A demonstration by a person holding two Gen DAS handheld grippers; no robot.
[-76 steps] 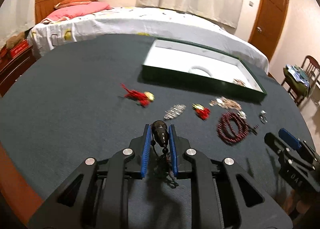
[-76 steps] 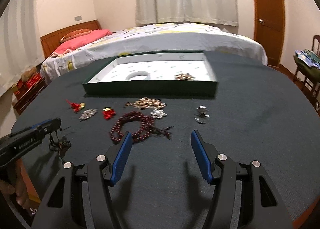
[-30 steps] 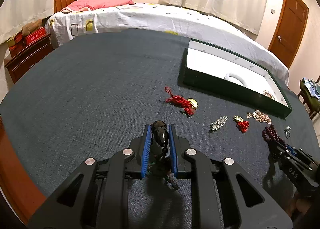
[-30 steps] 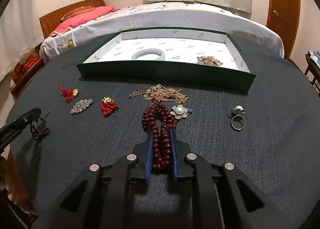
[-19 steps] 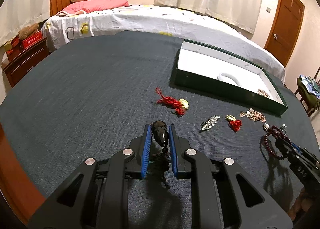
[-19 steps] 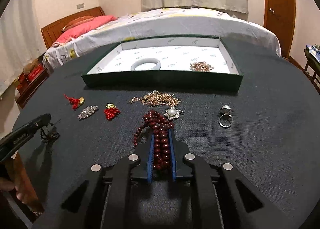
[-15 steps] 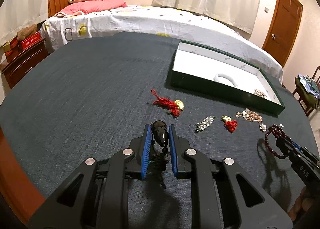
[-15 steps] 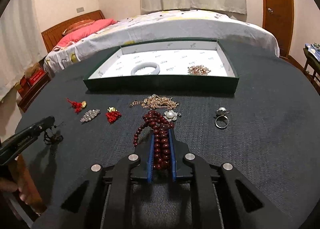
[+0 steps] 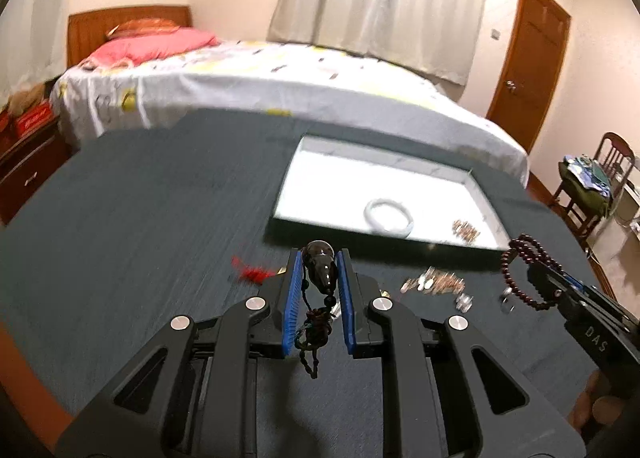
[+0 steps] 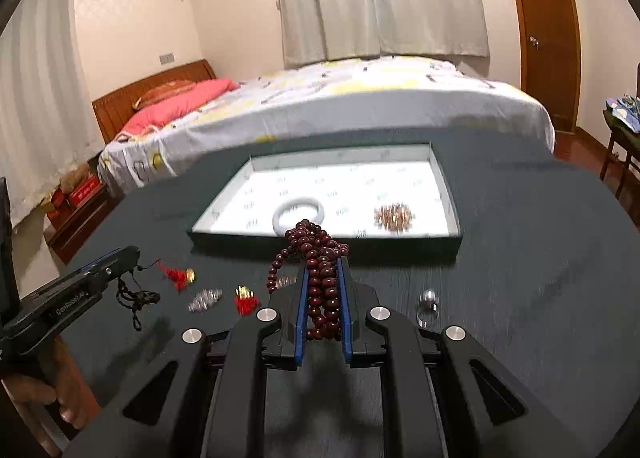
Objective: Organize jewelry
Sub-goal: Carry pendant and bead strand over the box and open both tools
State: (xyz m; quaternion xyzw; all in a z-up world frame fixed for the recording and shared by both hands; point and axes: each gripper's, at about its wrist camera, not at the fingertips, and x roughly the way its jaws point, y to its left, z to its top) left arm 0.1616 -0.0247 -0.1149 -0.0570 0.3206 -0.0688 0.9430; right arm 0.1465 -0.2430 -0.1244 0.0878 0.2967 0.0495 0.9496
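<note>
Dark felt covers the bench (image 9: 140, 226) before a bed. To the left, the left hand-held gripper (image 9: 319, 278) clamps a dark pendant (image 9: 319, 264), its cord dangling; carry it clear over the tray (image 10: 448, 186) wall. Rightward, the right hand-held gripper (image 10: 323, 290) pinches the red bead strand (image 10: 320, 258); lower it beside the bangle (image 10: 298, 210), then release.

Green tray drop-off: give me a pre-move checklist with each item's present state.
1. Left gripper jaws shut on dark pendant: ok.
2. Right gripper jaws shut on red bead string: ok.
3. Bare floor in green tray beside white bangle and gold chain: ok.
4. Bead loop clear of the table: cannot tell.
5. Pendant cord hanging free of the loose pieces: ok.
</note>
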